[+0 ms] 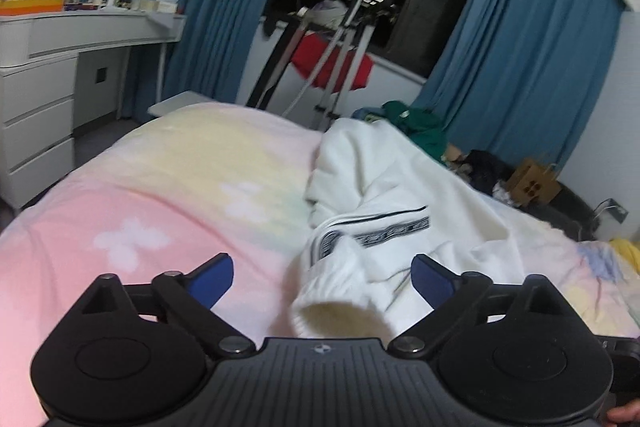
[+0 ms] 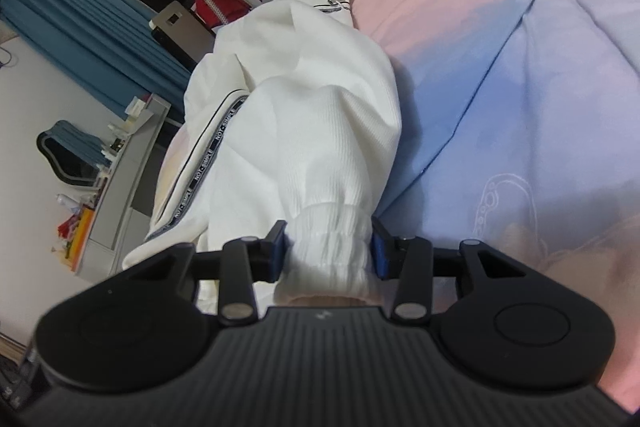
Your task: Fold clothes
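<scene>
A white garment (image 1: pixel 384 195) with black-and-white lettered tape trim lies crumpled on the pastel bedspread (image 1: pixel 160 195). In the left wrist view one ribbed cuff (image 1: pixel 340 311) lies between the wide-open blue-padded fingers of my left gripper (image 1: pixel 322 277), which touches nothing. In the right wrist view my right gripper (image 2: pixel 330 247) is closed on another ribbed white cuff (image 2: pixel 330 251). The garment (image 2: pixel 304 115) stretches away from that cuff across the bed (image 2: pixel 520 87).
A white dresser (image 1: pixel 40 99) with bottles and boxes stands left of the bed. A drying rack with a red cloth (image 1: pixel 332 63) stands by the dark window and blue curtains. Green clothes (image 1: pixel 420 123) and a cardboard box (image 1: pixel 532 183) lie beyond the bed.
</scene>
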Tool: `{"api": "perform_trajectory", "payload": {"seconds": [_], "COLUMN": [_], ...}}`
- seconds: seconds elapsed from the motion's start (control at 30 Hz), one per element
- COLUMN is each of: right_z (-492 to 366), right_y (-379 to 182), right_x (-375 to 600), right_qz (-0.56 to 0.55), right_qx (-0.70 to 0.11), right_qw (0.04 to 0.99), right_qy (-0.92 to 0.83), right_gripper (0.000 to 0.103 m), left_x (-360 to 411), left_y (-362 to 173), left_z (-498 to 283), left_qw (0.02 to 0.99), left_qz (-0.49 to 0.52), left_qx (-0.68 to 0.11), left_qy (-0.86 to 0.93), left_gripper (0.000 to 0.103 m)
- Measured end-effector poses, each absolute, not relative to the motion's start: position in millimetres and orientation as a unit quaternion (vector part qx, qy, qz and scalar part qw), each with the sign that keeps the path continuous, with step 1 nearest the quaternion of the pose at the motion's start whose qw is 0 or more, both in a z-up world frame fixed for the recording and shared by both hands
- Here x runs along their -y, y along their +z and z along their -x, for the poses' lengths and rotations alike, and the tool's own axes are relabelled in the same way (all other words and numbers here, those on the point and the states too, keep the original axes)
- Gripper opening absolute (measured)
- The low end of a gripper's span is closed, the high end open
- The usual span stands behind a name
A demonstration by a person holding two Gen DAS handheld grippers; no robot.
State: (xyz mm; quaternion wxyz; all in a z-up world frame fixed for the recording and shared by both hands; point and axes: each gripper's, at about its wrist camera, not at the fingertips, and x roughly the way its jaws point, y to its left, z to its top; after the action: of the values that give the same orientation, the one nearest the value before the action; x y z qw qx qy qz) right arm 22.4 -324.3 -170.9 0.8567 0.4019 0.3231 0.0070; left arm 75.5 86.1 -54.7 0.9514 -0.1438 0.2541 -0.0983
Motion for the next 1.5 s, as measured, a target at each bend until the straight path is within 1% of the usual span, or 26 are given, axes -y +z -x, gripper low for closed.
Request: {"api": "perform_trajectory", "payload": {"seconds": [0.1, 0.17, 0.2, 0.23, 0.27, 0.3, 0.33, 0.37, 0.4, 0.43, 0.5, 0.53, 0.63, 0.8, 0.9, 1.0, 1.07, 1.13, 1.23, 1.33, 1.4, 1.47, 1.5], "right_z": [-21.6, -20.8, -20.5, -20.2, -19.5, -18.2, -16.8, -14.8, -13.5, -11.8, -6.9, -4.2, 3.2, 0.8, -20.1, -50.7, -71.8, -90.9, -114.1, -120.7, -121.1, -119.1, -117.2], "right_y": [-171.8, -171.4, -171.4, -171.4, -172.0, -173.0, -174.4, -175.8, -177.2, -177.1, -174.7, -172.7, -167.3, -159.3, -152.5, -144.8, -140.7, -145.4, -160.6, -170.7, -174.1, -175.5, -175.6], "right_x": [325.0, 325.1, 324.4, 323.4, 322.5, 321.9, 321.3, 320.5, 319.6, 318.3, 312.8, 307.7, 282.7, 211.7, 156.0, 95.0, 57.6, 29.7, -0.9, -17.0, -18.3, -14.5, -11.6], "right_qz": [-0.406, -0.41, -0.41, -0.409, -0.408, -0.41, -0.412, -0.418, -0.424, -0.43, -0.448, -0.454, -0.477, -0.518, -0.528, -0.518, -0.5, -0.483, -0.457, -0.418, -0.406, -0.404, -0.406], "right_qx": [-0.323, -0.321, -0.321, -0.322, -0.323, -0.326, -0.331, -0.334, -0.336, -0.337, -0.331, -0.329, -0.327, -0.321, -0.324, -0.337, -0.344, -0.357, -0.388, -0.414, -0.422, -0.423, -0.422], "right_qw": [0.855, 0.853, 0.854, 0.854, 0.853, 0.852, 0.849, 0.845, 0.841, 0.837, 0.829, 0.826, 0.811, 0.771, 0.747, 0.73, 0.728, 0.73, 0.733, 0.745, 0.748, 0.749, 0.748], "right_qy": [0.009, 0.013, 0.015, 0.016, 0.018, 0.02, 0.018, 0.018, 0.022, 0.026, 0.044, 0.055, 0.092, 0.186, 0.242, 0.292, 0.319, 0.326, 0.321, 0.314, 0.311, 0.311, 0.313], "right_gripper": [0.044, 0.044, 0.044, 0.044, 0.044, 0.043, 0.043, 0.042, 0.042, 0.041, 0.041, 0.04, 0.04, 0.04, 0.04, 0.04, 0.04, 0.04, 0.041, 0.043, 0.046, 0.051, 0.058], "left_x": [-73.9, -68.2, -66.1, -65.4, -64.8, -65.6, -67.1, -69.8, -72.5, -75.4, -81.6, -87.0, -110.3, -170.3, -216.7, -262.8, -294.6, -322.7, -359.1, -384.1, -392.0, -393.7, -393.8], "left_y": [-67.1, -80.4, -87.4, -93.8, -100.1, -105.0, -108.4, -108.8, -109.2, -107.2, -95.0, -85.7, -46.9, 14.0, 42.6, 58.2, 57.9, 44.5, 12.0, -21.5, -36.8, -46.6, -46.6], "left_z": [-94.8, -111.4, -119.5, -126.7, -133.9, -139.6, -144.4, -147.0, -149.6, -149.5, -152.1, -154.1, -161.2, -177.5, -193.2, -212.0, -224.9, -240.2, -262.2, -270.1, -270.6, -268.6, -265.3], "left_qw": [0.948, 0.942, 0.939, 0.934, 0.93, 0.925, 0.919, 0.916, 0.914, 0.916, 0.915, 0.914, 0.923, 0.94, 0.95, 0.958, 0.959, 0.955, 0.94, 0.93, 0.927, 0.927, 0.927], "left_qz": [0.13, 0.124, 0.124, 0.126, 0.128, 0.134, 0.143, 0.151, 0.16, 0.159, 0.17, 0.179, 0.182, 0.172, 0.146, 0.113, 0.101, 0.091, 0.106, 0.121, 0.116, 0.109, 0.109], "left_qx": [-0.275, -0.298, -0.309, -0.322, -0.335, -0.346, -0.355, -0.359, -0.363, -0.358, -0.355, -0.352, -0.321, -0.274, -0.264, -0.261, -0.265, -0.282, -0.321, -0.343, -0.352, -0.356, -0.353], "left_qy": [-0.097, -0.092, -0.089, -0.086, -0.084, -0.084, -0.089, -0.089, -0.089, -0.085, -0.089, -0.093, -0.111, -0.111, -0.084, -0.038, -0.005, 0.024, 0.049, 0.057, 0.058, 0.057, 0.055], "left_gripper": [0.098, 0.095, 0.091, 0.083, 0.079, 0.071, 0.057, 0.053, 0.044, 0.031, 0.02, 0.016, 0.015, 0.014, 0.014, 0.014, 0.014, 0.014, 0.015, 0.015, 0.017, 0.021, 0.026]}}
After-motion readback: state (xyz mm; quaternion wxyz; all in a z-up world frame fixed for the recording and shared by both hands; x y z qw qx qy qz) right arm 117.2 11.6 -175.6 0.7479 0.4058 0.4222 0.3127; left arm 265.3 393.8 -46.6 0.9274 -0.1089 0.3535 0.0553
